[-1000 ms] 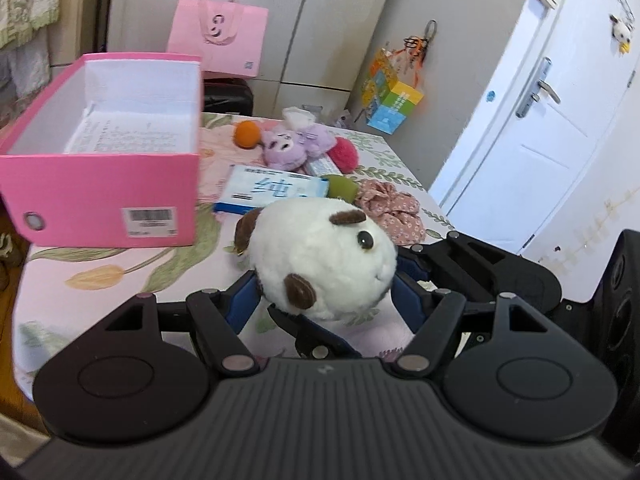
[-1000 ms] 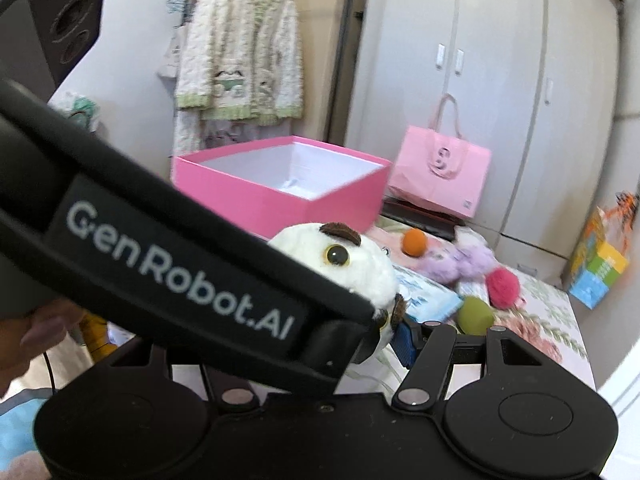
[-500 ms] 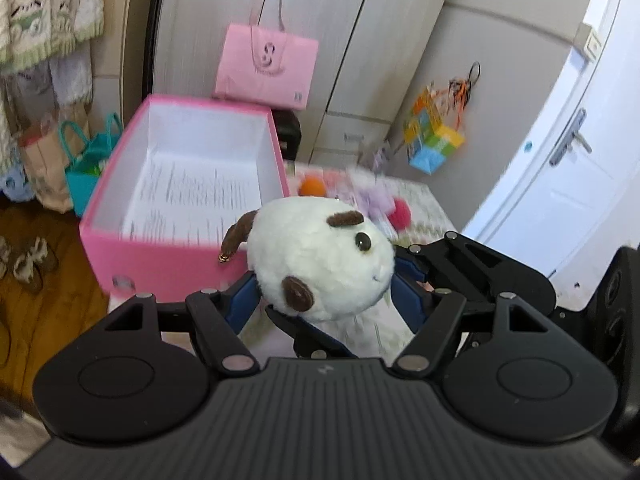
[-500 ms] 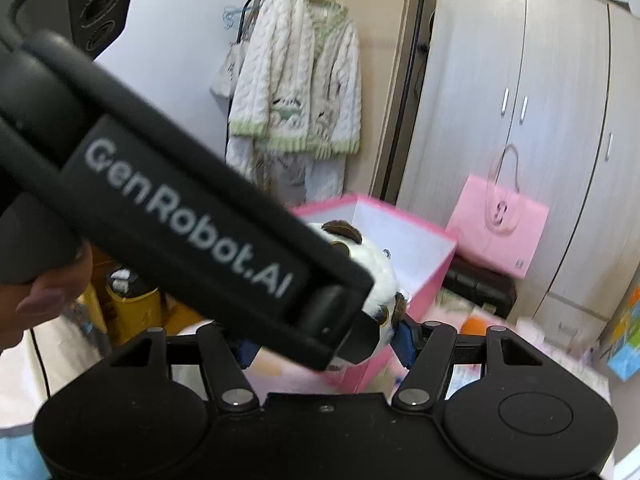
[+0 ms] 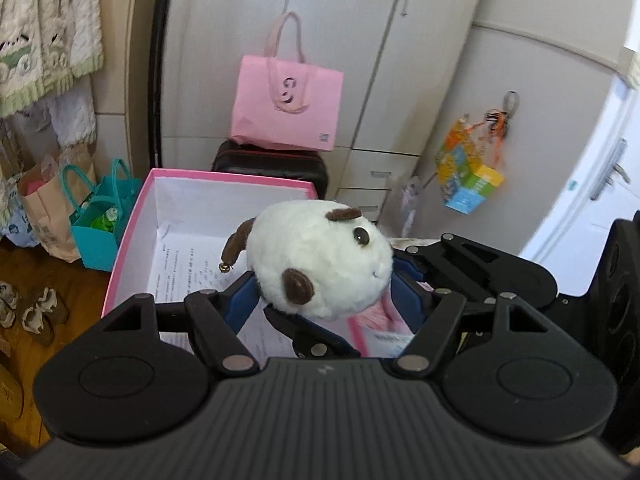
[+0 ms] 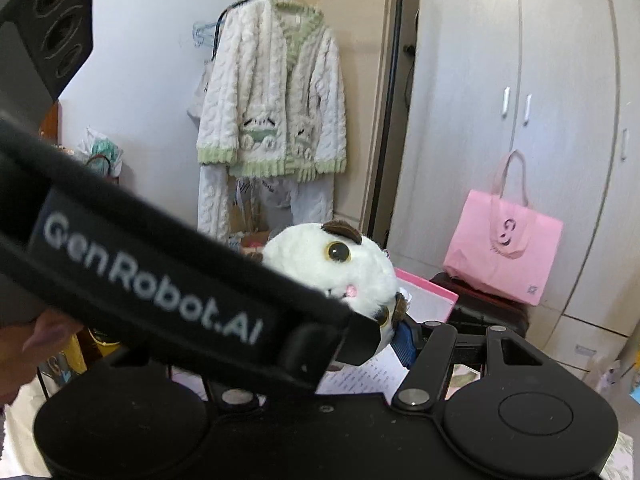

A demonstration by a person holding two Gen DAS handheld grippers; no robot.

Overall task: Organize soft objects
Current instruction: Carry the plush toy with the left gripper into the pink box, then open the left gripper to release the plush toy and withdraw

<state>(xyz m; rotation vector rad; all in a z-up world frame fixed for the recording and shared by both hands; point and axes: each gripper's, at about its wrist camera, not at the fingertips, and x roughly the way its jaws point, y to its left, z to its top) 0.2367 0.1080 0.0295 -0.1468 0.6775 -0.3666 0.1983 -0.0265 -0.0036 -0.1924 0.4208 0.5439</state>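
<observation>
Plush toy [image 5: 320, 264], white and round with brown patches and a dark eye, sits between the blue pads [image 5: 240, 300] of the left gripper [image 5: 320, 300], which pinches it from both sides. A small bell hangs from its brown ear on the left side. The toy is held in the air above the open pink box [image 5: 132, 240], near the box's right part. In the right wrist view the same toy [image 6: 340, 268] shows its face, with a yellow eye and a small pink mouth, and the body of the left gripper with the letters "GenRobot.AI" crosses in front of it. The right gripper [image 6: 400, 344] is close to the toy; one blue pad [image 6: 404, 340] is just beside the toy's lower right side, but the other finger is hidden behind the left tool, so I cannot tell if it is spread or pressed together.

Below the toy, the box has white inner walls and a printed paper sheet [image 5: 188, 268] on its bottom. Behind the box stands a black case [image 5: 272, 164] with a pink tote bag [image 5: 286, 112] on top of it, in front of the grey wardrobe doors [image 5: 340, 40]. On the floor to the left are a teal bag [image 5: 100, 224] and slippers [image 5: 36, 312]. A white knitted cardigan [image 6: 276, 96] with green trim hangs on a rack, and a colourful cube-shaped box [image 5: 468, 176] hangs at the right.
</observation>
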